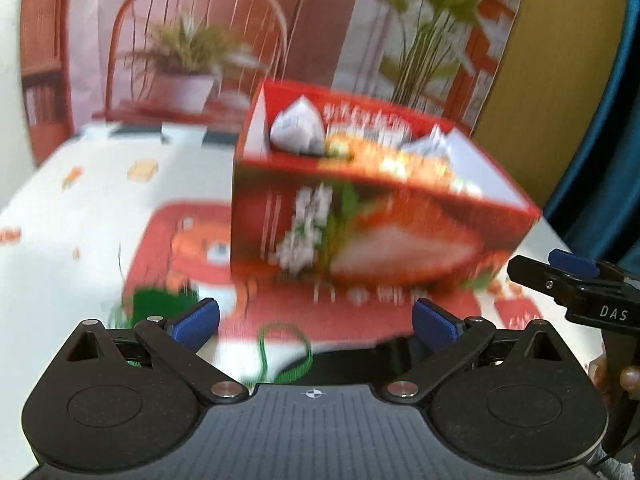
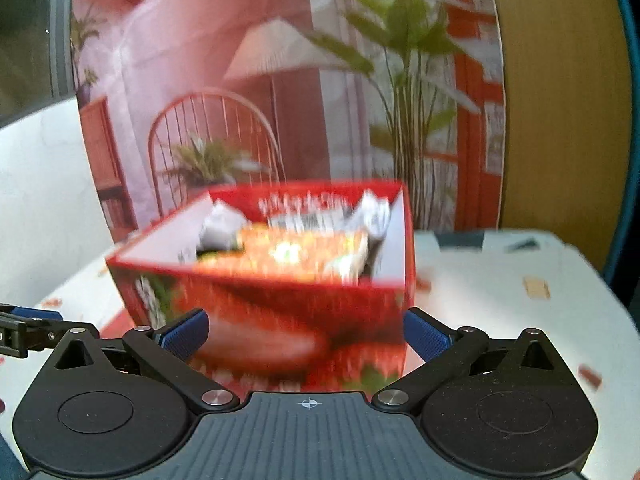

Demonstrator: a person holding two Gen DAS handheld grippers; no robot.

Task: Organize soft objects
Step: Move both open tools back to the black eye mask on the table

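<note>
Two grippers face a red box on a patterned tablecloth. At far left, a loose green elastic band (image 1: 286,354) lies on the cloth just ahead of the left gripper (image 1: 316,320), between its wide-apart, empty jaws. Rightward, the red box (image 1: 372,200) stands beyond, already holding white packets (image 1: 298,126). The right gripper (image 2: 306,330), jaws also spread and empty, points at the box's near wall. The left gripper appears nearer the band.
</note>
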